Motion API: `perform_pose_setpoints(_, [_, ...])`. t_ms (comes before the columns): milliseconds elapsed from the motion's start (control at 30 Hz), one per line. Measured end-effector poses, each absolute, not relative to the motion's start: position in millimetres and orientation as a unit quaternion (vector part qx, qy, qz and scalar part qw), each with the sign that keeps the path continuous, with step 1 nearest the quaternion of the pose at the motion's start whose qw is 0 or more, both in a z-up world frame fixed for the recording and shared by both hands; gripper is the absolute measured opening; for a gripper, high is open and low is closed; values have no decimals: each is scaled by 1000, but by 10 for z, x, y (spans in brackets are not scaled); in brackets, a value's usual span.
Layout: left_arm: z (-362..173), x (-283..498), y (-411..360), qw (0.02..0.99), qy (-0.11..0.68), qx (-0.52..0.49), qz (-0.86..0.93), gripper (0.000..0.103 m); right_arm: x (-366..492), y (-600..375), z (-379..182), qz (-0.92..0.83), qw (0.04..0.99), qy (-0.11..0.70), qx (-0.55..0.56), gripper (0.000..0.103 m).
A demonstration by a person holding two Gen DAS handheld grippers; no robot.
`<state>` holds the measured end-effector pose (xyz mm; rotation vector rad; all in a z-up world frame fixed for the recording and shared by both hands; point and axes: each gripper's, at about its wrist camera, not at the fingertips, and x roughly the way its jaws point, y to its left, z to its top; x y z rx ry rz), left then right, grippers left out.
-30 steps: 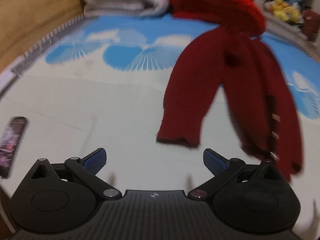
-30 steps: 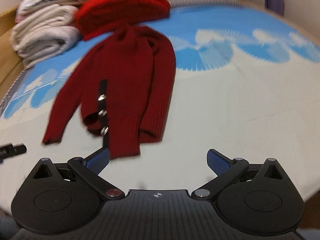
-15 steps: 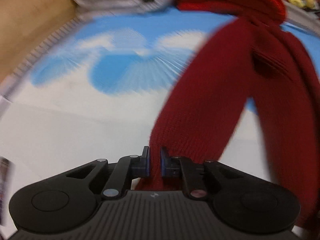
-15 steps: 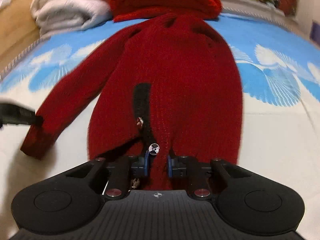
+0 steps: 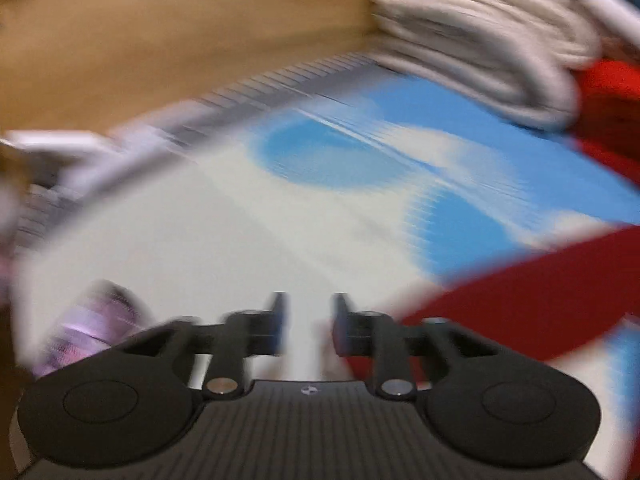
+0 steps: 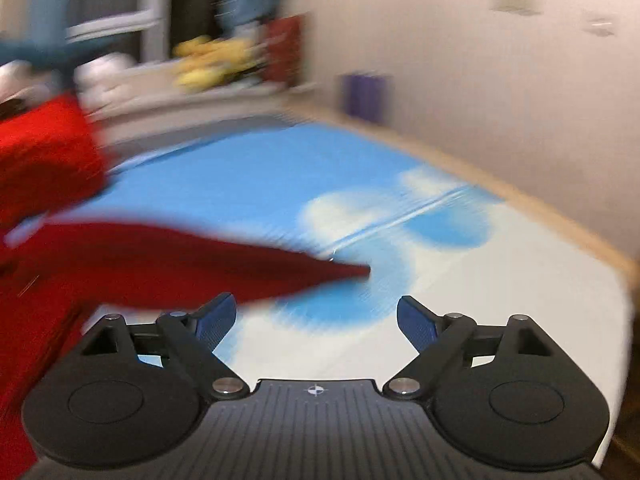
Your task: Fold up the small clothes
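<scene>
The dark red cardigan (image 5: 532,292) lies just to the right of my left gripper (image 5: 307,326) in the lower right of the left wrist view, a band of it running behind my right-hand finger; my left jaws stand a narrow gap apart with bare white sheet showing between them, and nothing is pinched there. In the right wrist view the same cardigan (image 6: 168,268) stretches from the left edge to a point near the middle of the frame, just above my right gripper (image 6: 316,320), whose jaws are spread wide and hold nothing. Both views are heavily blurred. Under everything is the white and blue patterned bedsheet (image 5: 248,240). At lower left of the left view a pinkish-purple object (image 5: 92,332) sits beside my left finger; I cannot tell what it is. Further out, upper right of that view, a stack of folded pale clothes (image 5: 472,44) rests beside a folded bright red knit (image 5: 612,108). In the right view the red knit (image 6: 44,156) fills the left edge, with yellow soft things (image 6: 216,60) on a ledge behind and a small purple box (image 6: 366,96) by the wall.
</scene>
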<state>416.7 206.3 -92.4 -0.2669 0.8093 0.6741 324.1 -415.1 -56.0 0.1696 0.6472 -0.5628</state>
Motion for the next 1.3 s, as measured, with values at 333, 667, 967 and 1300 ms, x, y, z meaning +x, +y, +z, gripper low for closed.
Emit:
perform_pose_setpoints(333, [-1160, 3695, -36, 906, 419, -44, -35, 103, 2765, -2268, -1256, 8, 919, 393, -26, 92])
perform_pose_setpoints(667, [-1628, 3935, -319, 885, 457, -59, -63, 15, 2735, -2199, -1395, -37, 921, 386, -29, 8])
perform_pose_setpoints(967, [-900, 3646, 696, 881, 452, -135, -39, 10, 2118, -3429, -651, -103, 930, 278, 216, 7])
perform_pose_setpoints(1300, [-1215, 2939, 1419, 869, 474, -138, 28, 21, 1607, -4042, -918, -234, 889, 321, 230, 19])
